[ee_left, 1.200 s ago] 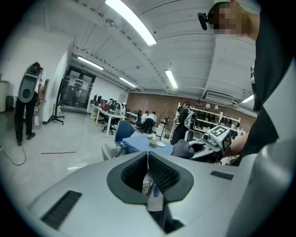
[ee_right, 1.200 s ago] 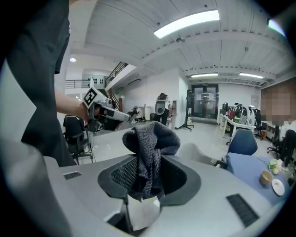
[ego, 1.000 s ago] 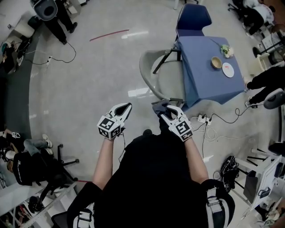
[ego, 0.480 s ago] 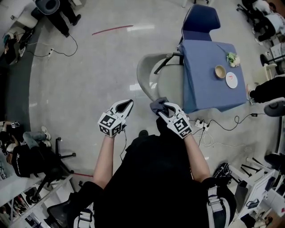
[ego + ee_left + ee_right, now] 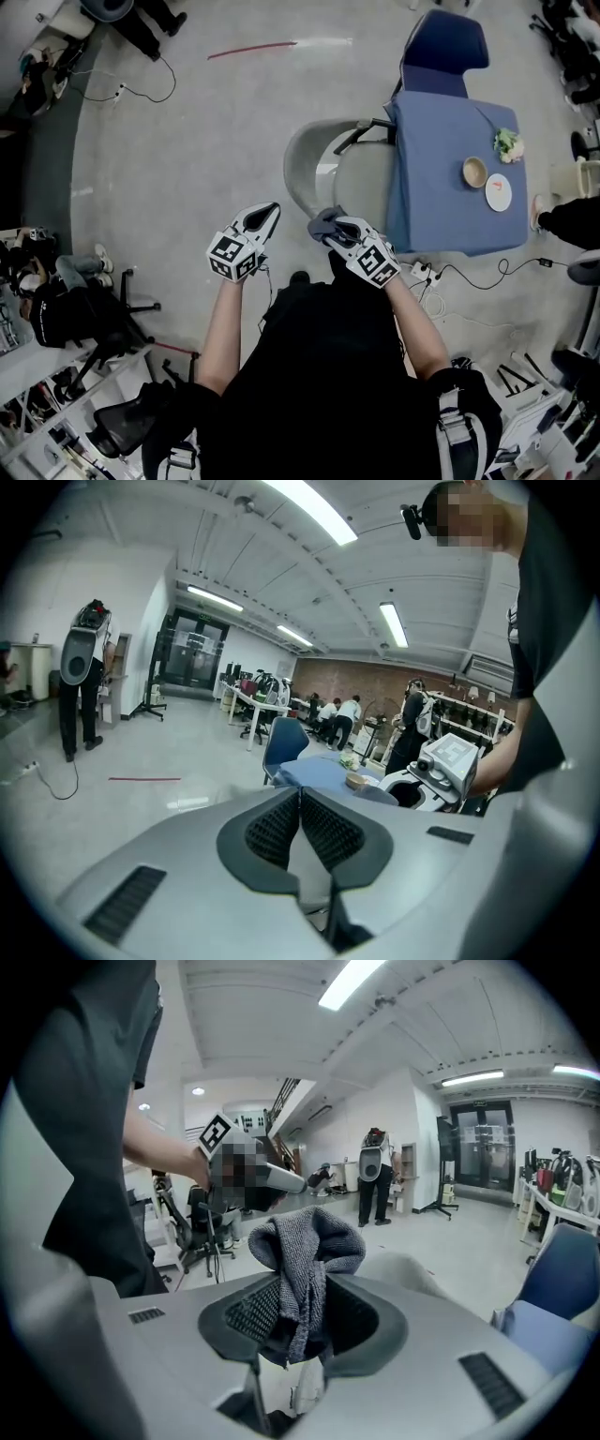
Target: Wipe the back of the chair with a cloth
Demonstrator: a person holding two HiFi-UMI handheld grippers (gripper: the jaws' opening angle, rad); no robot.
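Cloth (image 5: 305, 1241) sits in the right gripper (image 5: 330, 234), jaws clamped on its middle, so a bunched wad sticks out past the tips, probably as the wiping face. It's grey, nubby knit, soft. Chair (image 5: 300, 173) is just ahead: pale, smooth, curved shell back, seat against the blue table's (image 5: 441, 141) edge. Can't tell if cloth touches it. Left gripper (image 5: 267, 217) has jaws together, empty, held aside.
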